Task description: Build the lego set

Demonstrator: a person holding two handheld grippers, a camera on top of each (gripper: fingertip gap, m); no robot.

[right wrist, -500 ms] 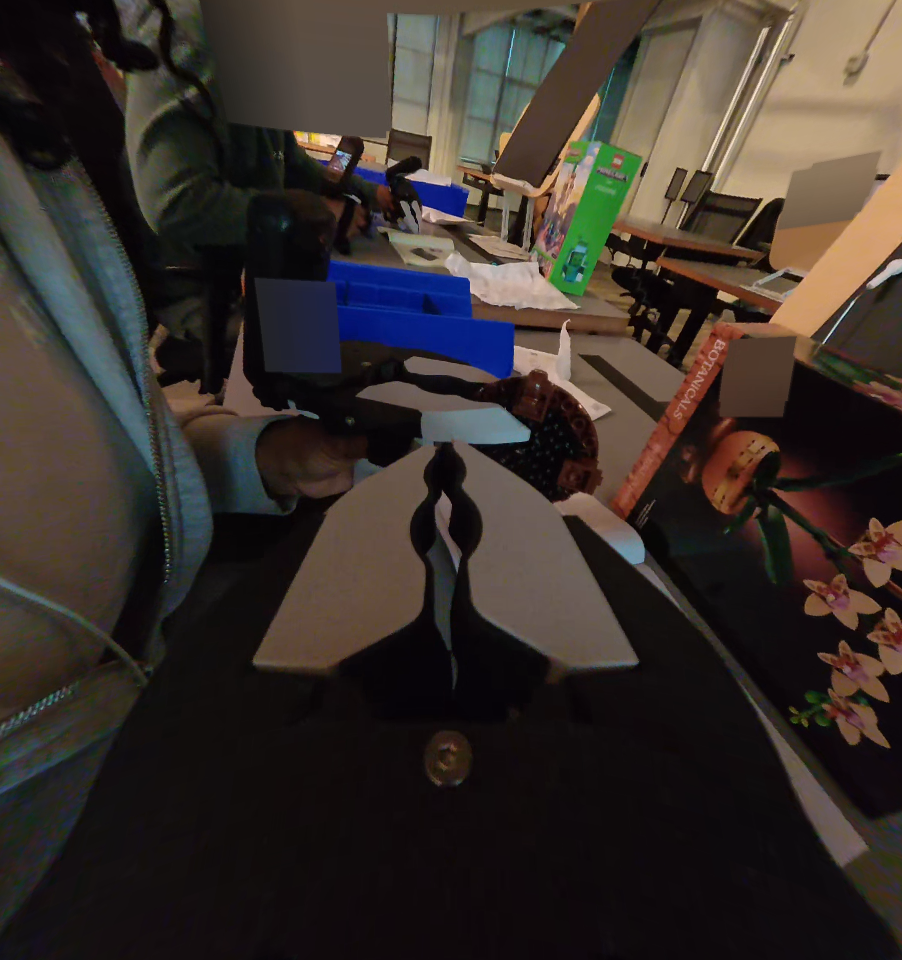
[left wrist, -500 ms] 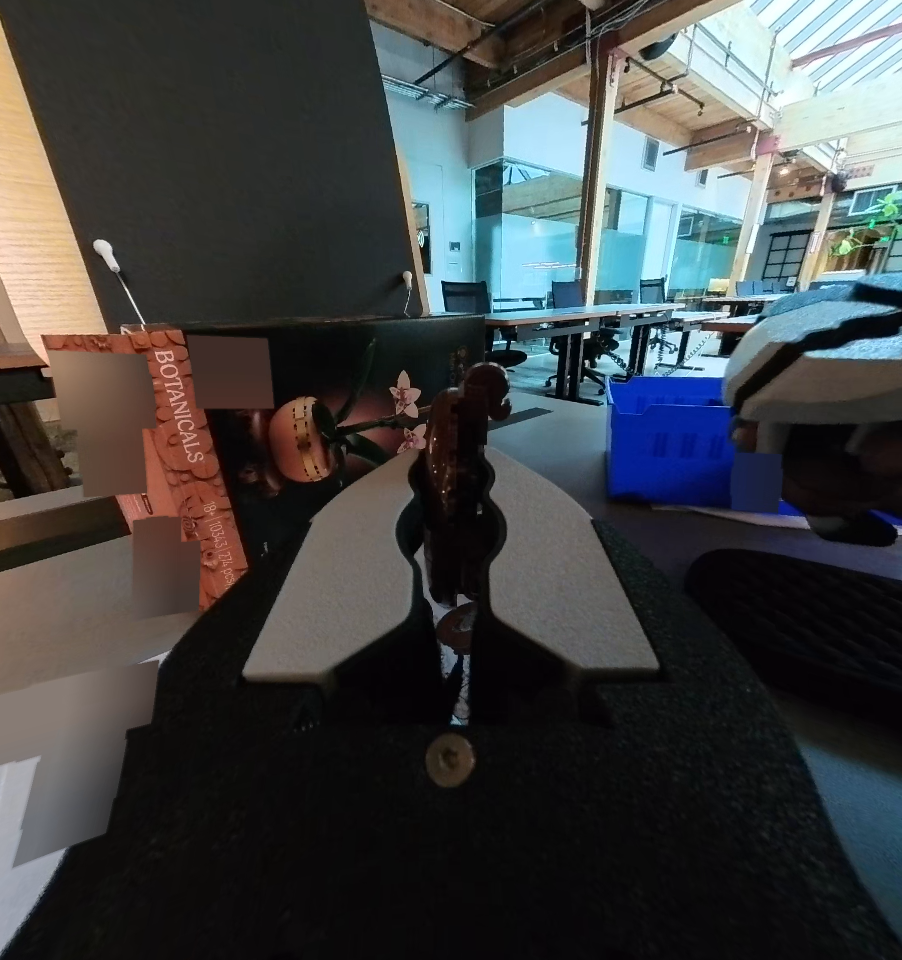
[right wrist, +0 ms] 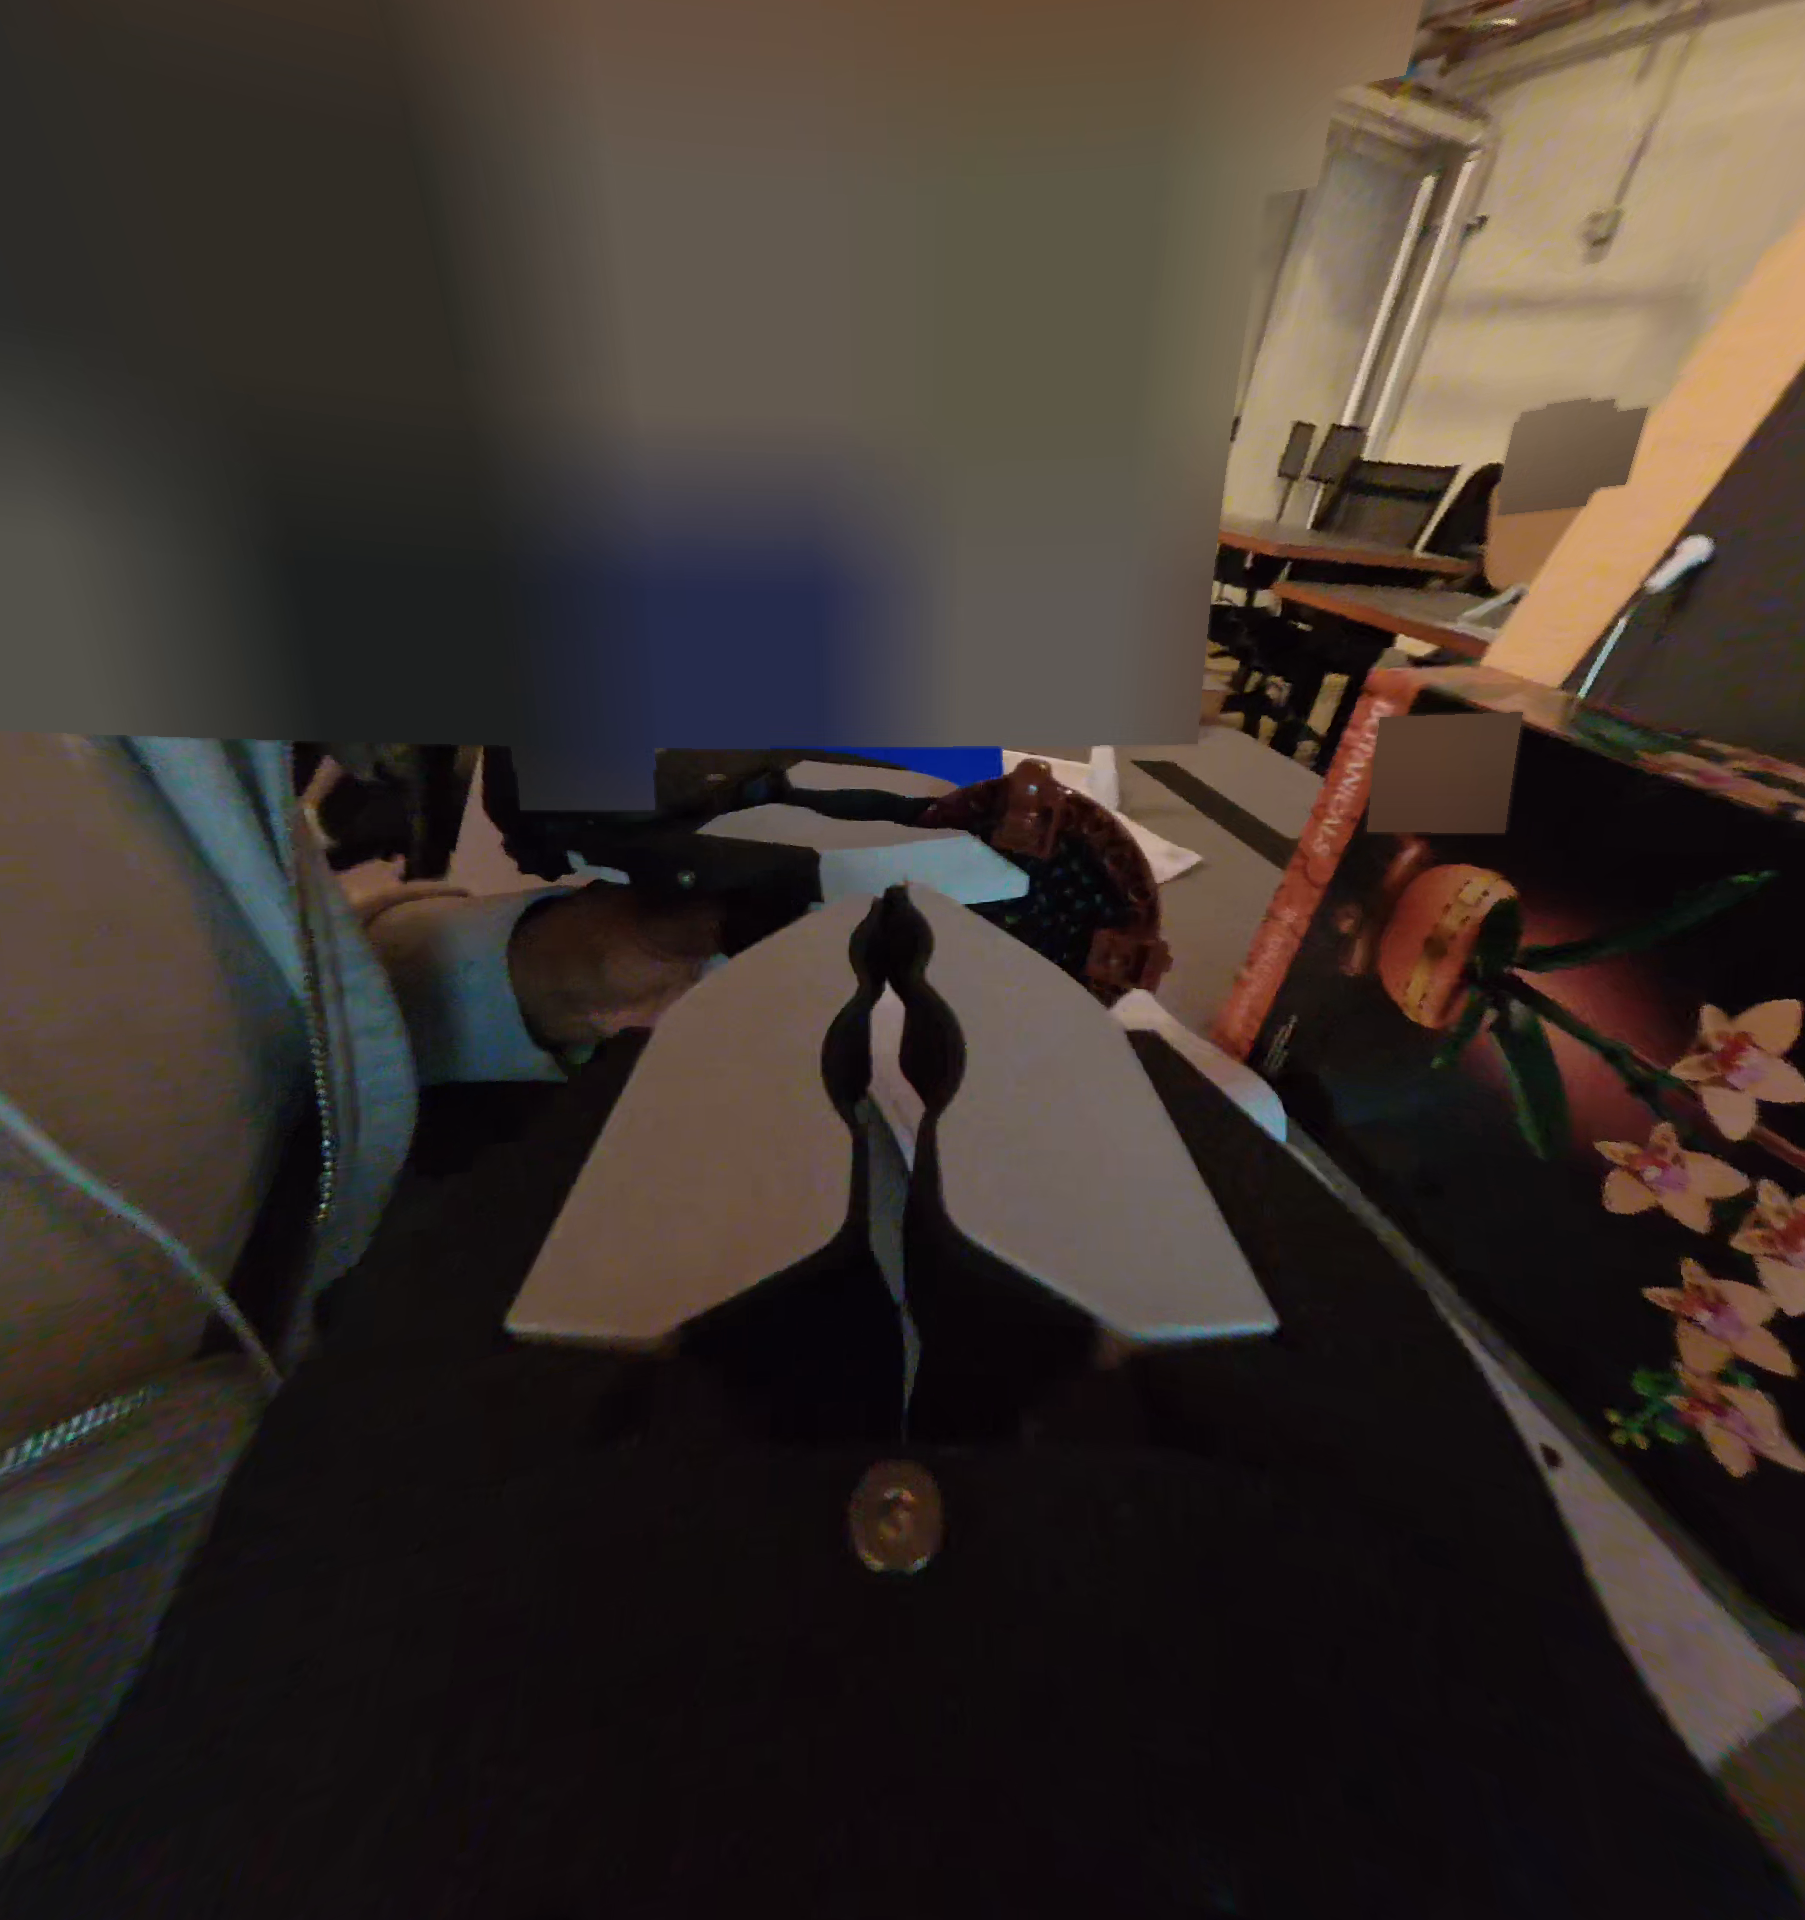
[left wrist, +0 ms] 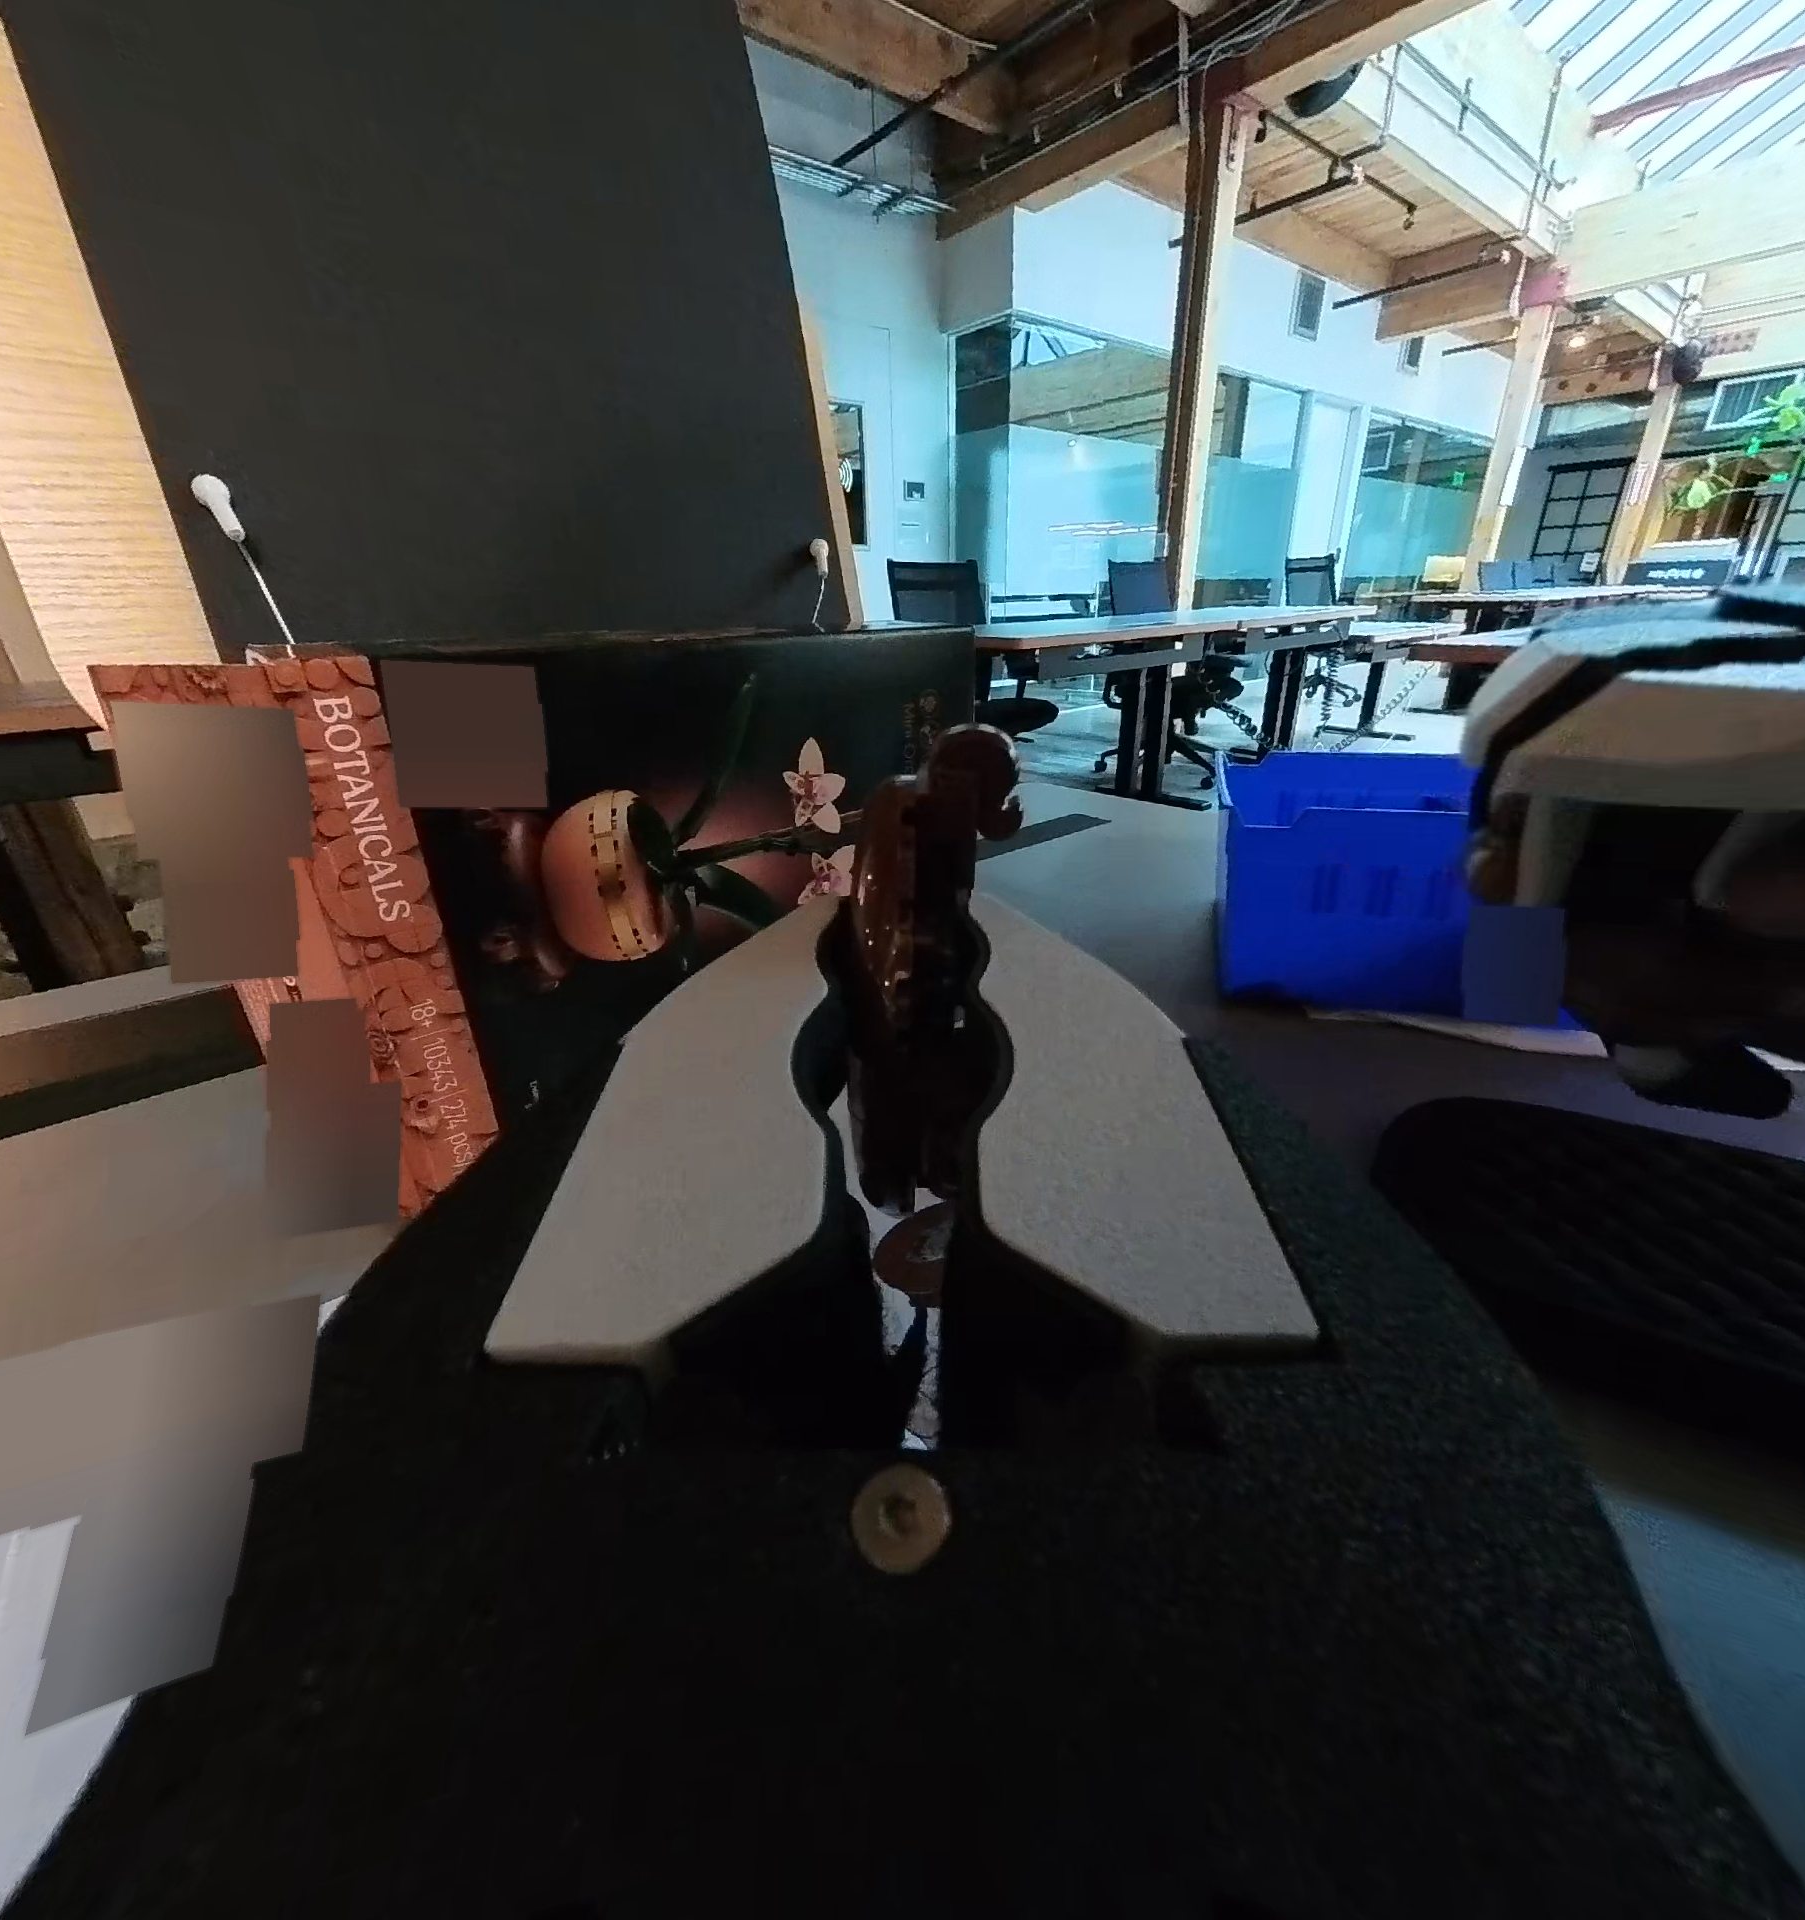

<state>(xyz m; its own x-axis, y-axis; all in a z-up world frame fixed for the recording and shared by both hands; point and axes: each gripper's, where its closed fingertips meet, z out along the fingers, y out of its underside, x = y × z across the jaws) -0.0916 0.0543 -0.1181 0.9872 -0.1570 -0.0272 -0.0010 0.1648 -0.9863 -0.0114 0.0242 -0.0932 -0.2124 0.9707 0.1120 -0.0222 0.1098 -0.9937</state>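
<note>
The grey tabletop (left wrist: 1137, 883) is carrying everything here. The largest thing on it is the dark cardboard box printed with pale orchid flowers and an orange spine (left wrist: 669, 831), which is standing upright and serves as the landmark. A tall black panel with a wooden edge (left wrist: 441, 312) is rising directly behind that box, with thin white-tipped pins sticking out near its foot. To the right of the box, farther across the table, a blue plastic bin (left wrist: 1334, 894) is sitting on a white sheet of paper (left wrist: 1449, 1023).

The left gripper (left wrist: 903, 997) is hovering just in front of the box, its two grey fingers (left wrist: 690, 1122) clenching a round dark-brown studded plastic plate (left wrist: 913, 935) edge-on, so the plate is standing upright between the pads and poking up past the fingertips. In the right wrist view the same brown plate (right wrist: 1074, 883) is showing its studded face, held just left of the box's orange spine.

The right gripper (right wrist: 893, 914) is sitting nearer the person than the box, its grey fingers (right wrist: 732, 1122) pressed together at the tips on nothing. Its tips are pointing toward the brown plate. The person's hand (right wrist: 607, 956) in a pale sleeve is gripping the left tool.
</note>
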